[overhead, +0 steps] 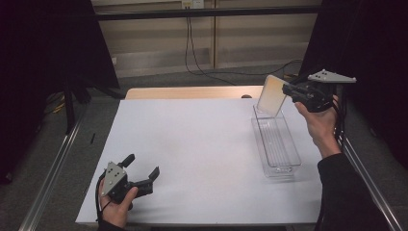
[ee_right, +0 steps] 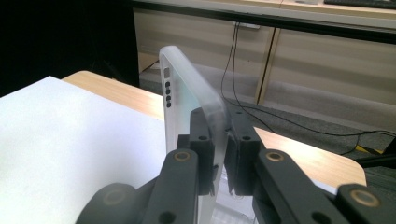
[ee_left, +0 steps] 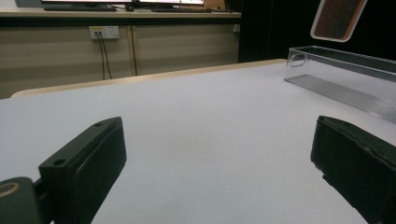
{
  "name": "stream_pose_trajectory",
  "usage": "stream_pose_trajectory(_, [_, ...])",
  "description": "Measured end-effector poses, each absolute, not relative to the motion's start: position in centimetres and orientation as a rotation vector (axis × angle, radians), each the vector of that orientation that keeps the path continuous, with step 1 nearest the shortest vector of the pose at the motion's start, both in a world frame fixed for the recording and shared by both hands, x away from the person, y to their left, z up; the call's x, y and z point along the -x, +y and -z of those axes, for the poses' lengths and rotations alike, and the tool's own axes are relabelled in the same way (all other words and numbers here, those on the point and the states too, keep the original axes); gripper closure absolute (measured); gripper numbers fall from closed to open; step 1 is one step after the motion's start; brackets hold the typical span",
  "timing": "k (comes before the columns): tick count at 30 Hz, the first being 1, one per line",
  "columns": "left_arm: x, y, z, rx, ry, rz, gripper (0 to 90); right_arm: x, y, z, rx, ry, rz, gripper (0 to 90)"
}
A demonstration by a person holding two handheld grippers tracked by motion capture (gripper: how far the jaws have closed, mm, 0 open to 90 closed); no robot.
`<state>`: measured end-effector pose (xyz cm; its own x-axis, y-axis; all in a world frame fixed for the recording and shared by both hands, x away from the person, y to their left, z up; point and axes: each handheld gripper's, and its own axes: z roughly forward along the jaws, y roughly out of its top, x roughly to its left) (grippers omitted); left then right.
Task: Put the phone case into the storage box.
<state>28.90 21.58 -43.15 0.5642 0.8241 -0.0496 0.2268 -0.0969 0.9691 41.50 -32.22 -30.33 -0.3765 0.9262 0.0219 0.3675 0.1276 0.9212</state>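
The right gripper (overhead: 287,89) holds a phone case (overhead: 272,96) in the air just above the far end of the clear tray (overhead: 278,144); its fingers (ee_right: 204,154) are clamped on the case's edge, one on each side. The case stands nearly upright, tilted a little, clear of the tray's rim. The tray lies lengthwise on the white bench (overhead: 202,149), at the bench's right side, and looks to hold nothing. The left gripper (overhead: 143,172) rests on the bench well to the left of the tray, near the front edge, held in the person's left hand (overhead: 115,207). Its fingers (ee_left: 88,163) stand wide apart with nothing between them.
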Motion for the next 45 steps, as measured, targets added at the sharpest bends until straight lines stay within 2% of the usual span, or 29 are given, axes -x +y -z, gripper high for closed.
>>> stream_pose_trajectory(45, [-28.8,21.0,43.3,-1.681,0.848,-0.652,3.2,-45.5,-33.4,36.1,-1.23,1.98,-1.144,82.1])
